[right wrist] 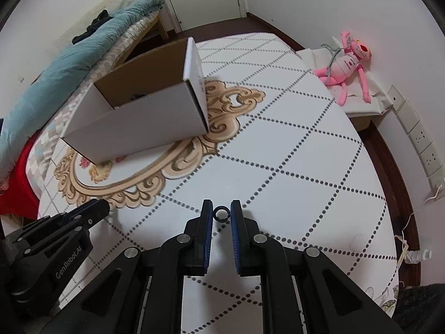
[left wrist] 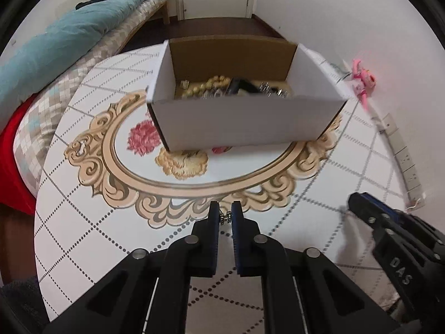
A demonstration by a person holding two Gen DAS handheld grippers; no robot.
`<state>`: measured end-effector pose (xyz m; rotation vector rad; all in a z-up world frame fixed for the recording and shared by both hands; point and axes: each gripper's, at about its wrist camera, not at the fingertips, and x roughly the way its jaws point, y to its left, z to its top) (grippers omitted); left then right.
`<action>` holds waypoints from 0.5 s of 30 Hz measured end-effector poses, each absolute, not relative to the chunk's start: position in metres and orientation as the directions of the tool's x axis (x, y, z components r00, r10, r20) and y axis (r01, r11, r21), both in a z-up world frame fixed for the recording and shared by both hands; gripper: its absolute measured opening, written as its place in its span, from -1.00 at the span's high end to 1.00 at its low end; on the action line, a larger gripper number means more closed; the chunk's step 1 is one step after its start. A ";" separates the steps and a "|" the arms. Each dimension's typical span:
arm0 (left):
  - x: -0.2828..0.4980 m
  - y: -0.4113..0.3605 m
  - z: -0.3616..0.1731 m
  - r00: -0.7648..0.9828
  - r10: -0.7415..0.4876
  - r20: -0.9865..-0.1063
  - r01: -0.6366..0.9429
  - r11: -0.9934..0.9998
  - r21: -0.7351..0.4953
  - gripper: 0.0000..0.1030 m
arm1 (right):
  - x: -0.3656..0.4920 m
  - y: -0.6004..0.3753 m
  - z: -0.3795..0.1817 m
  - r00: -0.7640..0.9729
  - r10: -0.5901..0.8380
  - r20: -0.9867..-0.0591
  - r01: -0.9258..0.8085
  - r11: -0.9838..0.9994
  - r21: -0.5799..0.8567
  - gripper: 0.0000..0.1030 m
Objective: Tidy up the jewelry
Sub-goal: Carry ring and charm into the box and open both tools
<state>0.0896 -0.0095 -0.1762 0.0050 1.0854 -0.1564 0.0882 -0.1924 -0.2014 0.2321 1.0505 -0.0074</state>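
Observation:
An open white cardboard box (left wrist: 239,122) (right wrist: 139,128) stands on the patterned table, holding gold beads (left wrist: 214,82) and other dark and silvery jewelry. My left gripper (left wrist: 225,217) is shut on a small silver jewelry piece (left wrist: 225,218), pinched between its blue pads just above the tabletop, on the near side of the box. My right gripper (right wrist: 221,213) is shut on a small dark ring (right wrist: 221,213) held between its fingertips. In the right wrist view the left gripper's tip (right wrist: 94,208) shows at the lower left; in the left wrist view the right gripper's tip (left wrist: 361,206) shows at the right.
The round table (right wrist: 306,167) has a white cloth with dotted diamonds and a gold scroll frame. A bed with a teal blanket (left wrist: 55,44) lies at the left. A pink plush toy (right wrist: 347,61) sits by the wall at the right, near wall sockets (right wrist: 425,150).

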 end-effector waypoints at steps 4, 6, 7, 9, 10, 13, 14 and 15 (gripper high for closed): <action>0.096 -0.006 -0.143 0.471 -0.186 -0.862 0.145 0.981 -0.132 0.88 | 0.096 -0.190 -0.178 0.525 0.166 -0.835 0.083 0.966 0.245 0.74; 0.107 -0.001 -0.125 0.473 -0.217 -0.854 0.146 0.975 -0.168 0.88 | 0.107 -0.190 -0.163 0.536 0.205 -0.819 0.061 0.958 0.280 0.74; 0.115 0.001 -0.117 0.474 -0.232 -0.849 0.143 0.972 -0.186 0.88 | 0.115 -0.190 -0.154 0.546 0.224 -0.808 0.049 0.953 0.298 0.74; 0.131 0.003 -0.104 0.474 -0.237 -0.848 0.139 0.971 -0.194 0.88 | 0.136 -0.188 -0.137 0.553 0.252 -0.794 0.022 0.948 0.317 0.74; 0.142 0.006 -0.098 0.472 -0.241 -0.848 0.136 0.970 -0.200 0.88 | 0.147 -0.187 -0.131 0.555 0.258 -0.791 0.012 0.948 0.318 0.74; 0.172 0.009 -0.091 0.452 -0.214 -0.866 0.127 0.976 -0.175 0.88 | 0.185 -0.181 -0.118 0.542 0.254 -0.801 -0.018 0.957 0.291 0.74; 0.181 0.010 -0.092 0.440 -0.211 -0.873 0.128 0.977 -0.171 0.88 | 0.196 -0.180 -0.116 0.536 0.254 -0.805 -0.021 0.957 0.288 0.74; 0.188 0.010 -0.093 0.426 -0.205 -0.881 0.131 0.978 -0.164 0.88 | 0.207 -0.178 -0.115 0.523 0.256 -0.813 -0.030 0.959 0.283 0.74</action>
